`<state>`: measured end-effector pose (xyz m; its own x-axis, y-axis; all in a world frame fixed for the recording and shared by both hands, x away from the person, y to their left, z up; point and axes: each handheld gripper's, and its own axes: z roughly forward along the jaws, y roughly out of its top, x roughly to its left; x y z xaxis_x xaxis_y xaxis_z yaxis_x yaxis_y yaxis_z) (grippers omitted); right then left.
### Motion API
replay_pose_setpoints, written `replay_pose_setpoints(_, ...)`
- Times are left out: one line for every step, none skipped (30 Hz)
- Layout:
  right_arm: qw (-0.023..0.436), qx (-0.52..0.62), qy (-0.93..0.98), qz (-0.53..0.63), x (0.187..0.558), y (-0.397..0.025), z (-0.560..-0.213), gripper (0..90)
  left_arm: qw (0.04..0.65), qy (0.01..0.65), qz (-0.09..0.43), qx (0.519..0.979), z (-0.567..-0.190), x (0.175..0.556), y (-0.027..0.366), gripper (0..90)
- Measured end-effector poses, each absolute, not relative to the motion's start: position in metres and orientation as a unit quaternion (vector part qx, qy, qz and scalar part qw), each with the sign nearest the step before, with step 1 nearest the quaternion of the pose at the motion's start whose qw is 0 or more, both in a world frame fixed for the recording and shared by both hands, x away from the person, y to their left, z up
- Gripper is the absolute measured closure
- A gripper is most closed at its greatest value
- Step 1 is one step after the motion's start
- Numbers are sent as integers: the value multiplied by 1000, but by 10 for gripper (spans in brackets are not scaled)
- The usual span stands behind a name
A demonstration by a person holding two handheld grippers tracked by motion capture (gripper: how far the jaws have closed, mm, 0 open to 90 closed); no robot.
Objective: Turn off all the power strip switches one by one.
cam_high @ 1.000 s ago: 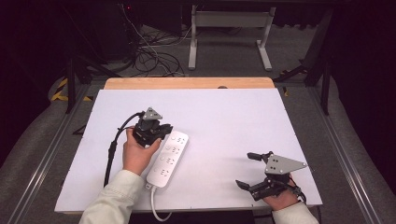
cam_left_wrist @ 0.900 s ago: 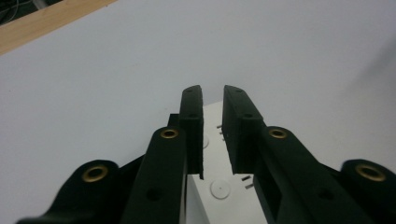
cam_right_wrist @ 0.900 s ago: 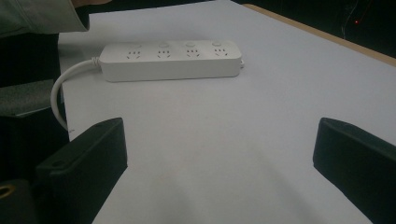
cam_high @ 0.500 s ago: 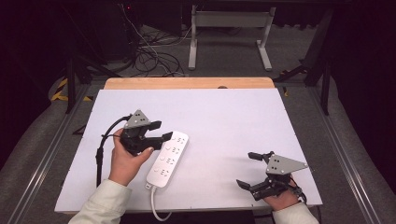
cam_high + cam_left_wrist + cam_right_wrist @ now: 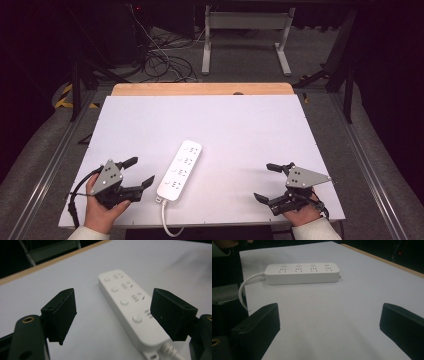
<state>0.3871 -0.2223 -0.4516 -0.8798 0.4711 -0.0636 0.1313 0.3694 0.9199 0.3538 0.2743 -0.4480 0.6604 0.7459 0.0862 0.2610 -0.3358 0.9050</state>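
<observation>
I have both tools spread wide and holding nothing: the left gripper point(image 5: 134, 173) sits at the near left of the white table point(image 5: 240, 125), just beside the power strip point(image 5: 180, 170), and the right gripper point(image 5: 274, 183) rests well apart at the near right corner. The power strip lies flat near the front edge, slightly angled, with its cord point(image 5: 165, 222) running off the near edge toward me. In the left gripper view the strip point(image 5: 130, 307) runs between my 2 jaws but nearer the right one, so to take it well I judge I should shift sideways until the body is centred, come down over its cord end, and close across the narrow width rather than along the length, keeping clear of the 4 round buttons so none gets pressed. The right gripper view shows 4 socket groups in a row point(image 5: 302, 272). I can read no brand, label or writing on it.
</observation>
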Motion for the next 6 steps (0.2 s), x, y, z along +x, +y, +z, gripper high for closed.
replay_pose_setpoints(161,185,813,529,387,-222,-451,36,473,329,253,777,-452,352,277,204)
replay_pose_setpoints(161,185,813,529,387,-222,-451,36,473,335,252,775,-455,349,281,204)
replay_pose_setpoints(160,185,813,529,387,-222,-452,36,472,338,256,773,-456,347,284,179)
replay_pose_setpoints(160,185,813,528,387,-221,-452,36,476,340,257,769,-455,346,286,156)
replay_pose_setpoints(161,185,813,528,387,-221,-451,36,486,344,255,762,-454,344,287,146)
replay_pose_setpoints(160,185,813,529,387,-221,-451,36,499,349,246,754,-453,344,288,140)
